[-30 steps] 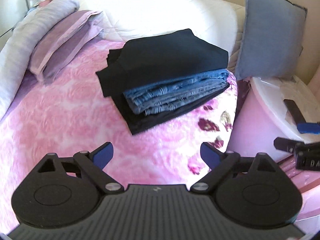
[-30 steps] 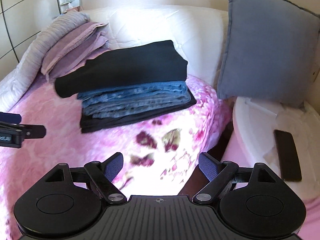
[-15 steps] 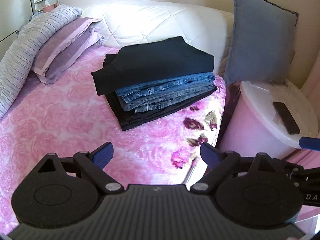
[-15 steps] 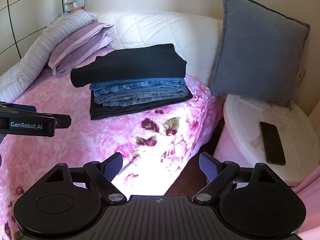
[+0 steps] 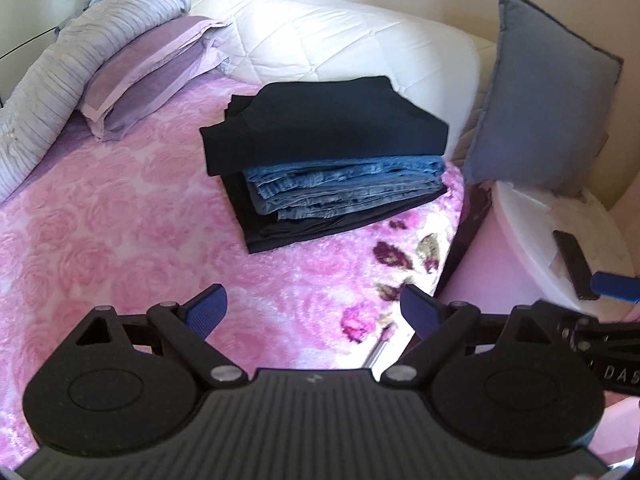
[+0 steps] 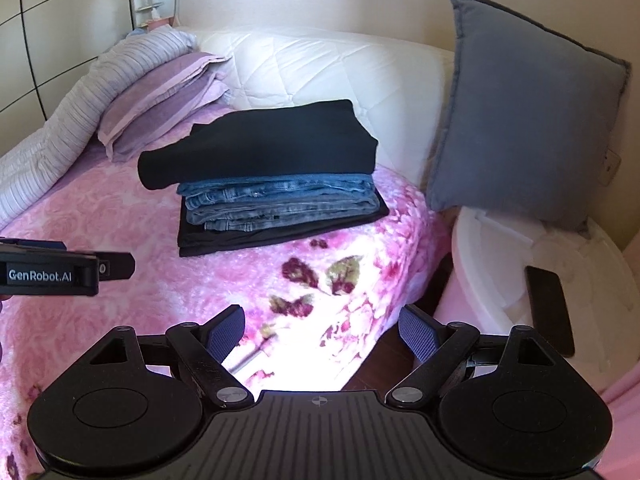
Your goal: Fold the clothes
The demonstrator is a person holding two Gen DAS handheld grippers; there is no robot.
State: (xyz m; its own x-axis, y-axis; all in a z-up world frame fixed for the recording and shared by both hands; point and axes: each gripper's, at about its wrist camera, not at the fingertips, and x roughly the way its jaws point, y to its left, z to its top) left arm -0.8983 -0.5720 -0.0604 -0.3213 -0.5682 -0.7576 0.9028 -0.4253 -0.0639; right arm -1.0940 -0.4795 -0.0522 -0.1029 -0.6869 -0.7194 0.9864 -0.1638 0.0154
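A stack of folded clothes (image 5: 332,160) (image 6: 276,184) rests on the pink rose blanket (image 5: 100,232) (image 6: 120,220) near the bed's right edge. A black garment (image 5: 320,120) lies on top, folded blue jeans (image 5: 344,192) (image 6: 280,204) sit under it, and another black piece (image 5: 320,228) is at the bottom. My left gripper (image 5: 314,312) hovers open over the blanket, well short of the stack, with nothing between its fingers. My right gripper (image 6: 322,330) is open too, empty, above the bed's edge. In the right wrist view the side of the left gripper (image 6: 64,268) pokes in from the left.
Purple pillows (image 5: 144,76) (image 6: 160,96) and a striped grey bolster (image 5: 52,80) lie at the head on the left. A white quilted headboard (image 5: 340,44) stands behind the stack. A grey cushion (image 5: 544,112) (image 6: 528,120) leans at the right above a white round side table (image 6: 560,272) holding a black phone (image 6: 548,308).
Both grippers have drawn back and risen, so the stack looks smaller and farther off. Their jaws stay open. The clothes have not moved.
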